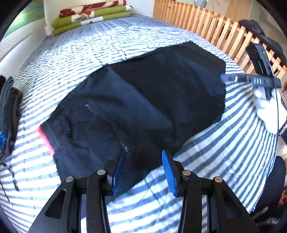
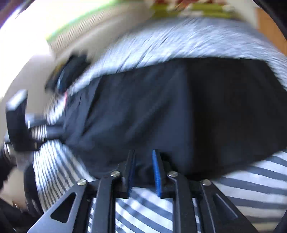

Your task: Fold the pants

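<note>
Blue-padded, the left gripper (image 1: 143, 156) hangs with its jaws spread wide over the near edge of the dark pants (image 1: 140, 100), which lie folded across the striped bedspread (image 1: 224, 152). At three o'clock a white-gloved hand (image 1: 269, 109) holds the right gripper (image 2: 143, 157); its view is blurred, but its narrow jaws seem to pinch the pants' hem.

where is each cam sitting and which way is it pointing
Left wrist: on the left gripper, open, looking across the dark pants toward the folded blanket; the gloved hand holding the right gripper shows.
Right wrist: on the right gripper, blurred, at the pants' near edge.
Shared: pants, striped bedspread, each other's gripper.
</note>
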